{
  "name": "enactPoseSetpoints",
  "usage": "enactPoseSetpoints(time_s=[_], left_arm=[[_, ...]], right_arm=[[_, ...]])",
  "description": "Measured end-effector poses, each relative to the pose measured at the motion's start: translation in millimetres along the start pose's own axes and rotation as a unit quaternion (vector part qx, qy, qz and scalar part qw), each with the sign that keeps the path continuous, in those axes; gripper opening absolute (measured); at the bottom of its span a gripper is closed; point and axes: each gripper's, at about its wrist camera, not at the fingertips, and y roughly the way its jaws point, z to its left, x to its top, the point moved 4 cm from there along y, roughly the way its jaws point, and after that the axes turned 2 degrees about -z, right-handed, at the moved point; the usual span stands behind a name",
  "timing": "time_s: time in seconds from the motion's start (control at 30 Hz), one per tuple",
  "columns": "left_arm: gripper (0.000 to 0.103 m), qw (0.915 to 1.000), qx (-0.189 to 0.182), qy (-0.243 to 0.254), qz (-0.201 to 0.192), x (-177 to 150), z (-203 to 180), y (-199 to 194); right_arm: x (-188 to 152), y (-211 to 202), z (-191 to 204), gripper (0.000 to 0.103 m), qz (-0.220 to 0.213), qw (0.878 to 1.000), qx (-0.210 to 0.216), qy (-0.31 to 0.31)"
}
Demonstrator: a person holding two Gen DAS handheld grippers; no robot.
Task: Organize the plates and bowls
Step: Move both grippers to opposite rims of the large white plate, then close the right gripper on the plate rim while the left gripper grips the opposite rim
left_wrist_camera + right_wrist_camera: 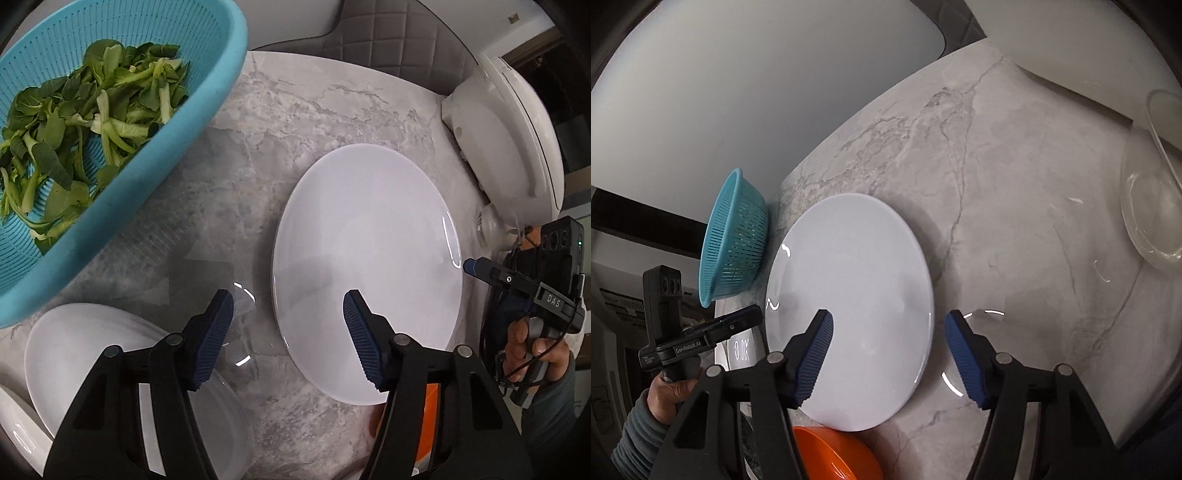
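A large white plate (369,266) lies flat on the marble table; it also shows in the right wrist view (849,306). My left gripper (288,306) is open, its right finger over the plate's near-left edge. My right gripper (886,328) is open, straddling the plate's right edge from above. White bowls or plates (92,350) are stacked at lower left under my left gripper. An orange bowl (831,458) sits at the near edge. A clear glass bowl (1152,218) stands at far right.
A blue colander (122,122) full of green leaves stands at the left; it also shows in the right wrist view (735,236). A white appliance (506,140) sits at the right back. Bare marble table (1015,166) lies beyond the plate.
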Motion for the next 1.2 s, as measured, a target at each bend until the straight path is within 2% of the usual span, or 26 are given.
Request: enactPoseSetpoints(time_s=[0.1, 0.23, 0.3, 0.4, 0.7, 0.73, 0.87, 0.97, 1.1, 1.2], left_arm=[[0.059, 1.0, -0.006, 0.001, 0.007, 3.3, 0.2, 9.7], [0.059, 0.9998, -0.013, 0.003, 0.014, 5.9, -2.4, 17.6], [0.045, 0.9996, -0.019, 0.006, 0.019, 8.6, -4.1, 22.5], [0.031, 0.9994, -0.02, 0.01, 0.026, 7.5, -10.7, 27.4], [0.031, 0.9992, -0.023, 0.014, 0.029, 3.1, -14.0, 24.2], [0.031, 0.9992, -0.02, 0.017, 0.029, 2.9, -14.1, 23.8], [0.027, 0.9994, 0.002, 0.018, 0.027, 4.7, -15.1, 22.4], [0.023, 0.9993, 0.015, 0.023, 0.026, 6.6, -17.1, 23.5], [0.024, 0.9988, 0.033, 0.028, 0.026, 7.0, -24.5, 26.1], [0.024, 0.9989, 0.032, 0.023, 0.027, 8.7, -27.8, 28.5]], right_arm=[[-0.2, 5.6, -8.7, 0.058, 0.012, 1.0, -0.003, 0.015], [-3.5, 10.6, -14.7, 0.057, 0.02, 1.0, -0.004, 0.022], [-4.6, 14.0, -17.2, 0.056, 0.025, 0.999, -0.001, 0.027], [-5.0, 17.4, -17.2, 0.05, 0.029, 0.999, 0.004, 0.024], [1.2, 28.3, -12.0, 0.043, 0.034, 0.998, 0.034, 0.035], [1.2, 28.9, -11.3, 0.039, 0.034, 0.998, 0.033, 0.032], [1.1, 28.6, -9.7, 0.036, 0.036, 0.999, 0.026, 0.021], [3.3, 28.6, -14.1, 0.016, 0.042, 0.999, 0.006, 0.02], [4.5, 26.9, -16.7, 0.016, 0.043, 0.999, -0.002, 0.032], [4.8, 25.4, -17.9, 0.017, 0.038, 0.998, -0.008, 0.041]])
